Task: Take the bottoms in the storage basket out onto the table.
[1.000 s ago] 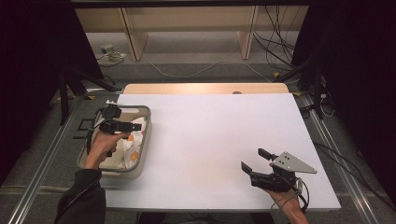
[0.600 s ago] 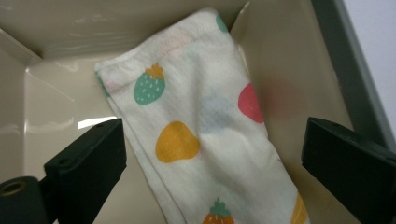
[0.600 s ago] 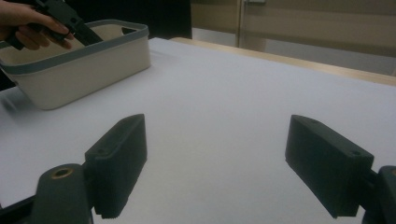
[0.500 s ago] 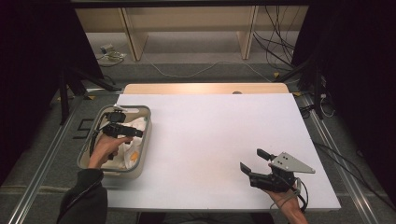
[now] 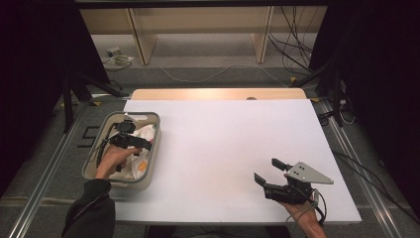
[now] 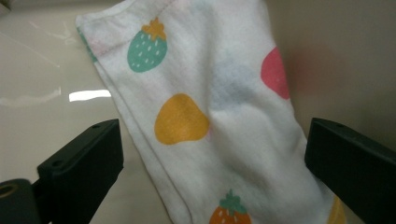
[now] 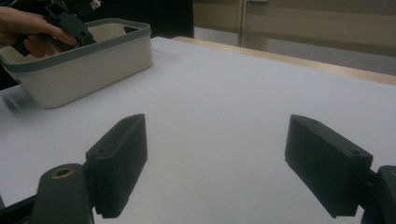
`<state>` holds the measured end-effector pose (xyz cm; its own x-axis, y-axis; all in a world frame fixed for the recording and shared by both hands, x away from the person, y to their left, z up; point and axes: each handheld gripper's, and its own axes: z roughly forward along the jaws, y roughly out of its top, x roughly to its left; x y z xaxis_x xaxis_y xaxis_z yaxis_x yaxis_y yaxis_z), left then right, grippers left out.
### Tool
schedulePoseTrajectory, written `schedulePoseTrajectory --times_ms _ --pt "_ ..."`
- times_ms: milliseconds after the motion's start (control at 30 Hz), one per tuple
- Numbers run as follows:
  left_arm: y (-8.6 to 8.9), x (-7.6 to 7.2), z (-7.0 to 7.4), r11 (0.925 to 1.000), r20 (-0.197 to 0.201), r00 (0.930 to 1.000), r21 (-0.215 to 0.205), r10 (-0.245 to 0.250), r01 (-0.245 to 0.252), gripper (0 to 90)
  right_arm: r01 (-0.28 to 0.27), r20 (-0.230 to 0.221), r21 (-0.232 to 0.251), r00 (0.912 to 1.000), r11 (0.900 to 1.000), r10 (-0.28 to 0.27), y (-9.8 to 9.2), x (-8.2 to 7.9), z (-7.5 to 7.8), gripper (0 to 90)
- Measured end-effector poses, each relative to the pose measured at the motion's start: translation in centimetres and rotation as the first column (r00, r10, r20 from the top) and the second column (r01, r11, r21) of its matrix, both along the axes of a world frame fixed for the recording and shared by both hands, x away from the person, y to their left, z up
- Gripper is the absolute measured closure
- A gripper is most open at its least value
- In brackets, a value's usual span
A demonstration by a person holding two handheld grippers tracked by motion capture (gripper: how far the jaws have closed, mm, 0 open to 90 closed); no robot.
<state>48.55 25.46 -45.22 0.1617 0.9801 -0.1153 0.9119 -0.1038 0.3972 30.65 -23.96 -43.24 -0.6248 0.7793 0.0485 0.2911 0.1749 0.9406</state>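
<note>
A white cloth (image 6: 210,93) printed with green, yellow, pink and orange strawberries lies crumpled inside a beige basket (image 5: 154,153) with a grey rim, at the table's left edge. My left gripper (image 5: 130,140) reaches down into the basket. In the left gripper view it is open (image 6: 212,144), one jaw on each side of the cloth and neither touching it. My right gripper (image 5: 268,171) rests low over the bare white table (image 5: 223,139) at the front right. It is open (image 7: 215,158) with nothing between its jaws.
The basket (image 7: 88,60) stands at the far left in the right gripper view, with the other hand and its gripper (image 7: 65,23) over it. A wooden strip (image 5: 213,94) borders the table's far edge. Cables (image 5: 297,54) lie on the floor beyond.
My left gripper has sunk a little deeper into the basket, toward the cloth. The right gripper has stayed where it was.
</note>
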Motion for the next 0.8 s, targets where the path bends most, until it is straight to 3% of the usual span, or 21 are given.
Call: schedulePoseTrajectory --times_ms 100,267,333,500,700,733,767,800 --pt "-0.1 0.1 -0.5 0.9999 -0.018 0.9998 0.017 0.004 -0.004 3.1 -0.004 0.000 -0.001 1.0000 1.000 0.004 0.1 0.0 0.0 22.0" --pt "0.0 0.2 -0.8 1.0000 -0.041 0.9992 0.005 0.001 0.000 4.0 -0.002 0.002 -0.001 1.0000 1.000 0.002 0.0 0.0 0.0 22.1" --pt "0.1 0.3 -1.2 0.9991 -0.065 0.9979 -0.042 -0.007 0.004 6.7 -0.002 0.001 -0.002 1.0000 1.000 0.002 0.0 0.0 0.0 22.1" --pt "0.1 0.2 -1.2 0.9986 -0.060 0.9982 -0.053 -0.009 0.005 9.0 -0.002 -0.002 -0.002 1.0000 1.000 0.002 0.1 0.0 0.0 22.2" --pt "-0.3 0.0 -1.0 0.9977 -0.039 0.9987 -0.060 -0.034 0.031 20.9 -0.001 -0.003 -0.003 1.0000 1.000 0.001 0.1 0.0 0.0 22.3" --pt "-0.5 0.0 -1.0 0.9969 -0.031 0.9987 -0.068 -0.041 0.039 24.5 0.000 -0.003 -0.003 1.0000 1.000 0.000 0.1 0.0 0.0 22.4" --pt "-0.7 -0.1 -0.9 0.9938 -0.024 0.9976 -0.092 -0.065 0.063 35.8 0.000 -0.003 -0.003 1.0000 1.000 0.000 0.1 0.0 -0.1 22.4" --pt "-0.9 -0.1 -0.9 0.9924 -0.022 0.9977 -0.106 -0.064 0.062 40.4 0.001 -0.004 -0.004 1.0000 1.000 -0.001 0.1 0.0 0.0 22.4"
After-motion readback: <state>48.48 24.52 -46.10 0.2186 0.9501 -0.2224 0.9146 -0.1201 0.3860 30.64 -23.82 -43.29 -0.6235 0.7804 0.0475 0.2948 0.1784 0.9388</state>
